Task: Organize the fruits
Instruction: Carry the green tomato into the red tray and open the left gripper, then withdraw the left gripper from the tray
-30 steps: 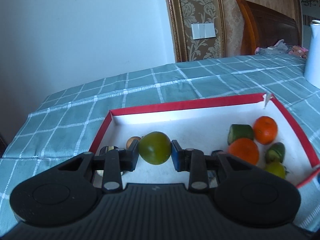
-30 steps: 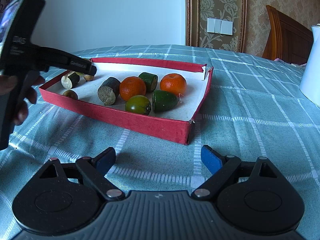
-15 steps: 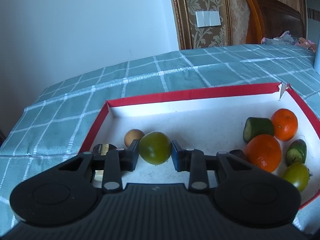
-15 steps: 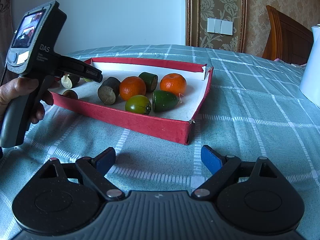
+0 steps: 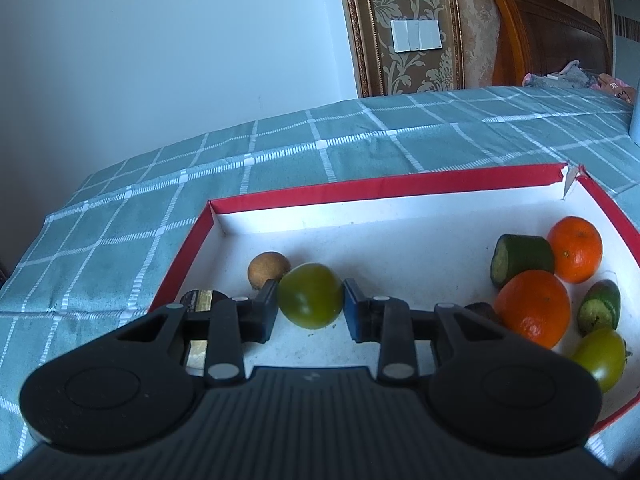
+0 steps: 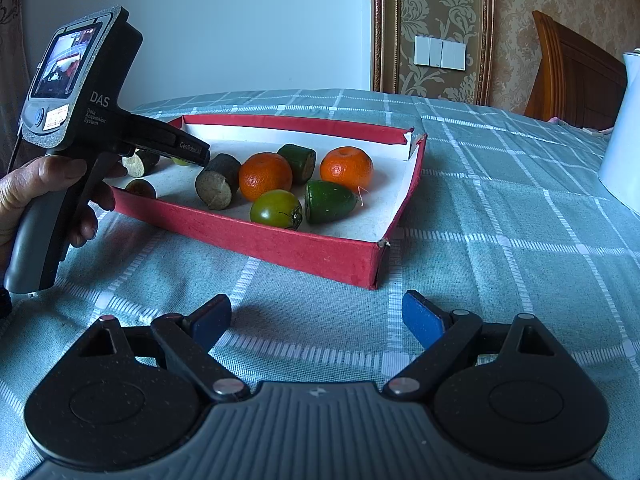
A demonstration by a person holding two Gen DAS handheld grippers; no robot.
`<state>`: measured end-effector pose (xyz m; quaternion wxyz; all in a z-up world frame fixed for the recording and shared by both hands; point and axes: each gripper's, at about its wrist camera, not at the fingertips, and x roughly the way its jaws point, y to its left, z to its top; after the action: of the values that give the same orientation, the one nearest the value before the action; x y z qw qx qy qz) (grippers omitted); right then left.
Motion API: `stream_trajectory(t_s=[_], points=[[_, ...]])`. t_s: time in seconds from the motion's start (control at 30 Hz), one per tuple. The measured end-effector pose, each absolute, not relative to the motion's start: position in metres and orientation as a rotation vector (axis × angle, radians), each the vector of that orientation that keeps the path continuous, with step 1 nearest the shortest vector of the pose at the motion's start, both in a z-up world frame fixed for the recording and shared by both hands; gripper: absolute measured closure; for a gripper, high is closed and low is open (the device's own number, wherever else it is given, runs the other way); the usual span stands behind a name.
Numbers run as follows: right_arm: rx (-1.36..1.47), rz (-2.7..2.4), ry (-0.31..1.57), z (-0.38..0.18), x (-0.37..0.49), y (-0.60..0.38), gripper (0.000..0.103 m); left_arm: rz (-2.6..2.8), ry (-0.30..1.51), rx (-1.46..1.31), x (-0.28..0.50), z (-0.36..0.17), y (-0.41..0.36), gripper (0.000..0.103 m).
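My left gripper (image 5: 310,304) is shut on a green tomato (image 5: 310,295) over the left part of the red-rimmed white tray (image 5: 380,188). A small brown fruit (image 5: 267,269) lies just behind it. At the tray's right lie two oranges (image 5: 534,309), cucumber pieces (image 5: 522,258) and another green tomato (image 5: 600,358). My right gripper (image 6: 316,320) is open and empty above the cloth, in front of the tray (image 6: 280,240). The left gripper body (image 6: 80,120) shows at the tray's left end.
A teal checked cloth (image 6: 500,208) covers the table. A white jug (image 6: 622,140) stands at the right. Dark cut pieces (image 6: 218,186) lie in the tray's left half. A wall and a wooden chair (image 6: 576,80) are behind.
My left gripper with the green tomato has moved left and back in the tray, towards the brown fruit. My right gripper has not moved.
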<state>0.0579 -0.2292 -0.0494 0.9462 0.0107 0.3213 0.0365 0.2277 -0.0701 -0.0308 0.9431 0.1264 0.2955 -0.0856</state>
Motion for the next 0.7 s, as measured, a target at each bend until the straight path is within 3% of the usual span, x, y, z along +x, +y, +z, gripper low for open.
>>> stream_trajectory(t_s=[0.23,0.47,0.7], points=[[0.021,0.074,0.654,-0.050,0.058,-0.229,0.010,-0.169,0.596,0.270,0.227,-0.031,-0.070,0.067],[0.021,0.074,0.655,-0.050,0.058,-0.229,0.010,-0.152,0.601,0.268,0.226,-0.031,-0.062,0.043],[0.020,0.073,0.655,-0.050,0.058,-0.229,0.010,-0.162,0.596,0.304,0.214,-0.030,-0.061,0.036]])
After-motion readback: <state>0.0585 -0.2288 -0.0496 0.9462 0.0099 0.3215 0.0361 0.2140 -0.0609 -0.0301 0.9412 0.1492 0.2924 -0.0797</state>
